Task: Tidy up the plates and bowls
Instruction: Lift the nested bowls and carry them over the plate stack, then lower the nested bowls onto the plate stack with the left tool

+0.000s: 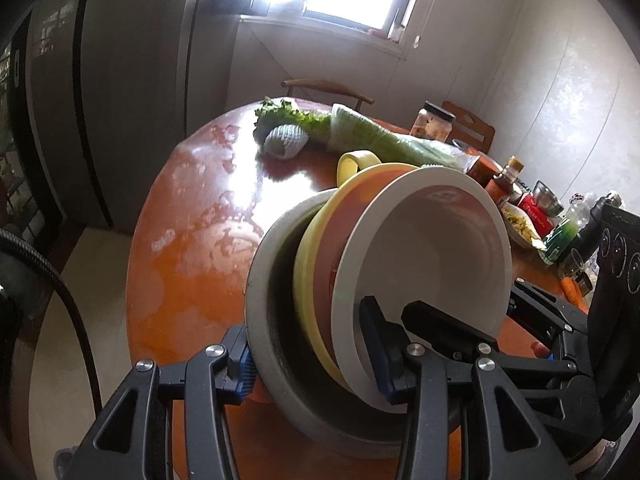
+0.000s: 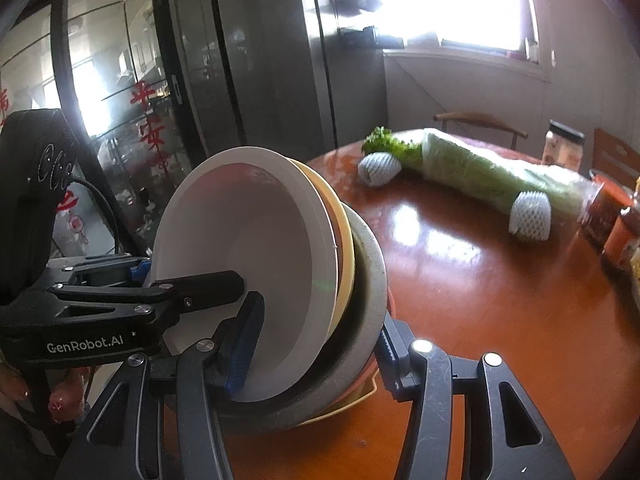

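Observation:
A nested stack of bowls is tilted on its side over the round red-brown table (image 1: 188, 248). A grey bowl (image 1: 264, 304) (image 2: 370, 264) is outermost, then a yellow bowl (image 1: 308, 256) (image 2: 344, 236), a reddish one, and a white bowl (image 1: 432, 248) (image 2: 248, 248) innermost. My left gripper (image 1: 312, 364) is shut on the stack's lower rim, one pad outside the grey bowl and one inside the white bowl. My right gripper (image 2: 318, 352) clamps the same stack from the other side. Each gripper shows in the other's view: the right gripper (image 1: 486, 316), the left gripper (image 2: 188, 276).
Wrapped greens (image 2: 480, 172) and foam-netted fruit (image 2: 378, 170) (image 2: 530, 216) lie across the table. Jars and bottles (image 1: 504, 184) crowd its right side. A yellow looped handle (image 1: 352, 160) sticks up behind the stack. Chairs (image 1: 324, 88) stand at the far edge, a tall dark fridge (image 1: 120, 92) to the left.

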